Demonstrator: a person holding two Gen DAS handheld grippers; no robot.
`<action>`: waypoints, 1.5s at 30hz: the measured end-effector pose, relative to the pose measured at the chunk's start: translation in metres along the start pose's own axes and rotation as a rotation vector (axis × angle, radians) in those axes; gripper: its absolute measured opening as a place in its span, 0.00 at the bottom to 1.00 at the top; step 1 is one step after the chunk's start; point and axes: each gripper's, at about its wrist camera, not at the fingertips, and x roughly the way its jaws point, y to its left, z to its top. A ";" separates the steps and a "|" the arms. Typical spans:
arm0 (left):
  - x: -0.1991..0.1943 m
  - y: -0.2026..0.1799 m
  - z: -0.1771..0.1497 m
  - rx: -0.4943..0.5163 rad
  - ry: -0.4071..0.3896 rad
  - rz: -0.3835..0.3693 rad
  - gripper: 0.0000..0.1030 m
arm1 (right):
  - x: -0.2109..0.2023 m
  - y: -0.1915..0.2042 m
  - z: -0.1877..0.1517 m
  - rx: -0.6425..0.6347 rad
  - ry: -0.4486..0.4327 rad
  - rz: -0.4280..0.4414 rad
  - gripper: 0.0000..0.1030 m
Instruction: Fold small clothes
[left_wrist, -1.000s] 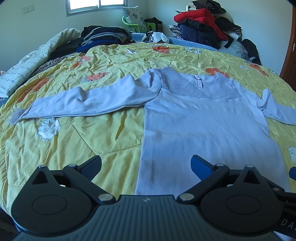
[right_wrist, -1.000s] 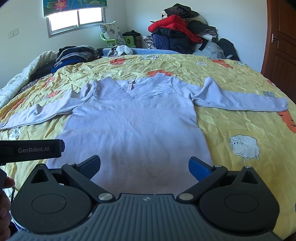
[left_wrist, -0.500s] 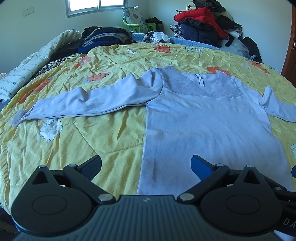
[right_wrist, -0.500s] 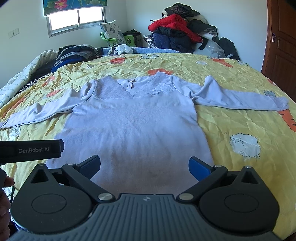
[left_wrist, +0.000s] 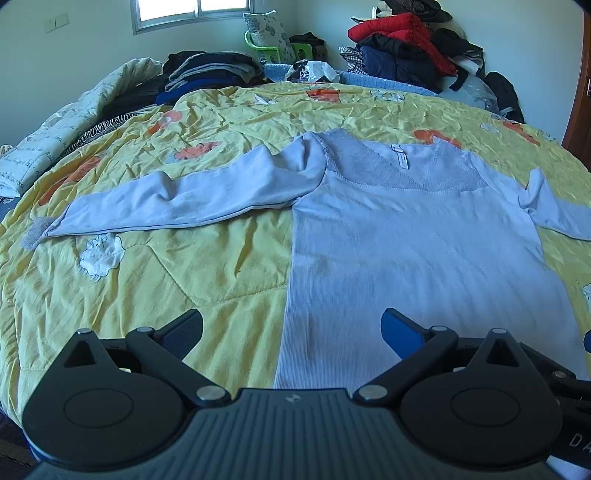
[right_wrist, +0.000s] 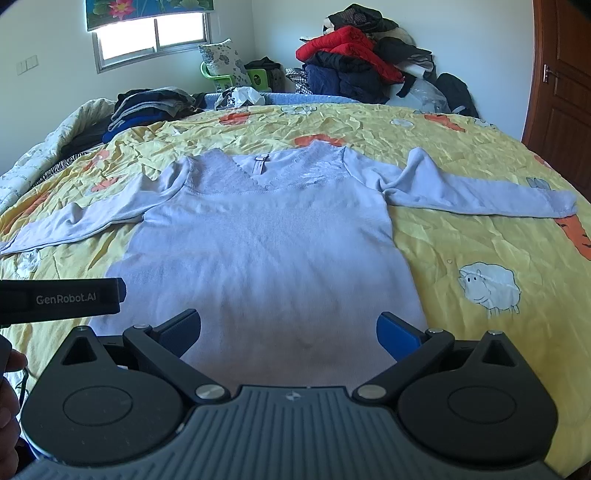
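A pale lilac long-sleeved top (left_wrist: 406, 236) (right_wrist: 266, 240) lies flat and face up on the yellow bedspread, neckline away from me, both sleeves spread out sideways. My left gripper (left_wrist: 291, 328) is open and hovers over the top's near left edge, where hem meets bedspread. My right gripper (right_wrist: 288, 328) is open too, above the middle of the hem, nothing between its fingers. The left gripper's black body shows at the left edge of the right wrist view, with part of a hand below it.
The yellow cartoon-print bedspread (left_wrist: 147, 280) (right_wrist: 498, 236) covers the bed. Stacks of dark folded clothes (left_wrist: 210, 70) and a heap of red and dark jackets (right_wrist: 354, 62) sit at the far end. A brown door (right_wrist: 561, 85) stands at the right.
Both grippers have eased slightly forward over the top's hem; the top itself has not moved and both stay open.
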 end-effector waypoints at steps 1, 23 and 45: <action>0.000 0.000 0.000 0.001 0.000 0.001 1.00 | 0.001 0.000 0.000 0.000 0.000 0.000 1.00; 0.007 -0.006 0.008 0.038 -0.025 0.007 1.00 | 0.005 -0.011 0.007 0.018 -0.032 0.044 0.99; 0.058 -0.065 0.049 0.142 -0.019 -0.040 1.00 | 0.080 -0.298 0.053 0.563 -0.250 -0.160 0.92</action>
